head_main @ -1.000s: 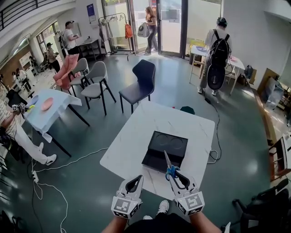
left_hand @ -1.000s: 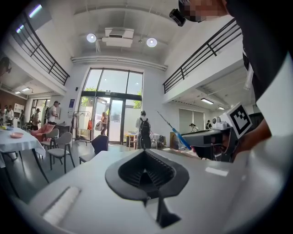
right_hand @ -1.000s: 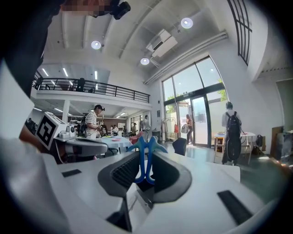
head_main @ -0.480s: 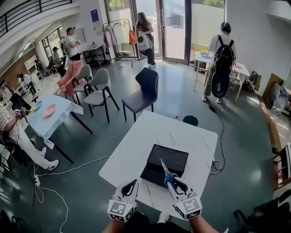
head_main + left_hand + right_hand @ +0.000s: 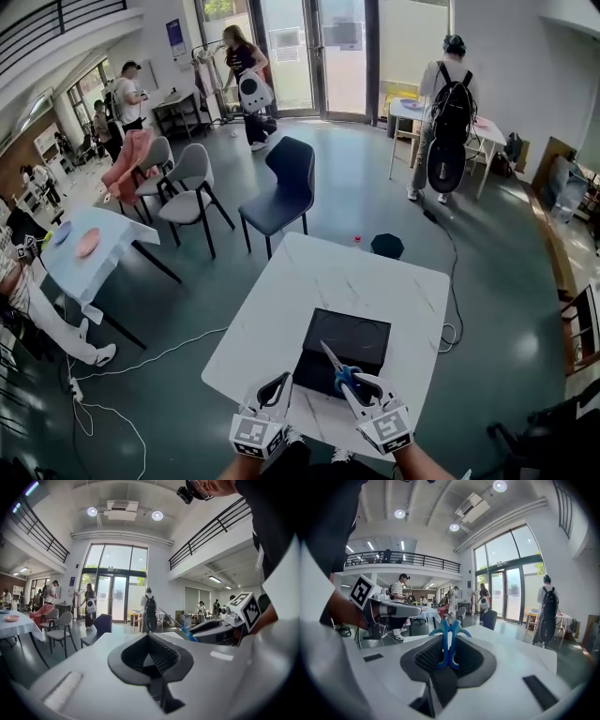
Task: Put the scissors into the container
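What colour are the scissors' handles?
Blue; the scissors show best in the right gripper view.

The left gripper (image 5: 148, 637) fills the foreground, its white body broad and its two black ribbed pads closed tip to tip with nothing between them. At the right edge the right gripper (image 5: 206, 629) shows its marker cube (image 5: 246, 609), and the scissors (image 5: 183, 632) poke from its dark jaws, blue handle in, thin blade slanting up to the left. Beyond stand tall glass doors (image 5: 115, 599), a person with a backpack (image 5: 149, 613), a dark chair (image 5: 101, 625), grey chairs (image 5: 61, 625) and a table with a pink plate (image 5: 11, 618).
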The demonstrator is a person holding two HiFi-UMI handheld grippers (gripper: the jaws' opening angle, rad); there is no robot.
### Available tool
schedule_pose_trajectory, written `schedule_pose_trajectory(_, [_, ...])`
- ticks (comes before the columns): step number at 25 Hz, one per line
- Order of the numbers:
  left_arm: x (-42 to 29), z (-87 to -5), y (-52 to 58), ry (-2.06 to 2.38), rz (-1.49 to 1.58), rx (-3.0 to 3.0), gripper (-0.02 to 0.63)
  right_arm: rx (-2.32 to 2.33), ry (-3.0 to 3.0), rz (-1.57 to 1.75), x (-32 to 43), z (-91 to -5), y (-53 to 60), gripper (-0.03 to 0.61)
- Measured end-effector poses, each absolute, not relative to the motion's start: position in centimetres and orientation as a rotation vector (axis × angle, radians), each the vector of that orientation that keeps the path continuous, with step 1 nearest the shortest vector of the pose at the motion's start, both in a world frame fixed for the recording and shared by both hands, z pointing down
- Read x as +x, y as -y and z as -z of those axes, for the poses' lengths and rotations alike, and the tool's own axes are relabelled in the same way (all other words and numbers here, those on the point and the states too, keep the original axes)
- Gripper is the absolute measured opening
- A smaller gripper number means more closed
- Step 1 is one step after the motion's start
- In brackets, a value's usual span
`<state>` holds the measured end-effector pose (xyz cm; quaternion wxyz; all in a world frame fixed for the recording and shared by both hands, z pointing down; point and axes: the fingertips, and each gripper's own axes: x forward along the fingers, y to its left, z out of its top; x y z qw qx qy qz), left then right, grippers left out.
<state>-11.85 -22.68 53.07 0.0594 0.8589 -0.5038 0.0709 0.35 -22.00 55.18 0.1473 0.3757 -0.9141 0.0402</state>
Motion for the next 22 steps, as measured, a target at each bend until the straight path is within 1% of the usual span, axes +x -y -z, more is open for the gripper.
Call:
schedule_pose_trajectory(6, [-12.8, -54.8, 24.9, 1.473, -0.241, 2.602, 0.009, 1.03, 2.507, -0.048, 0.2, -58.5, 23.0, 0.091])
schedule_pose_trajectory(11, [-12.1, -56.1, 26.2, 1.421, -0.238, 2.608, 0.009, 0.937, 2.389, -0.008, 0.3, -61.6, 23.6, 0.091])
schedule_pose_trajectory(22, [-12.6, -57.4, 26.5, 1.388, -0.24, 2.585, 0.009, 0.691, 2.159, 0.031, -0.1, -68.5, 23.7, 0.091])
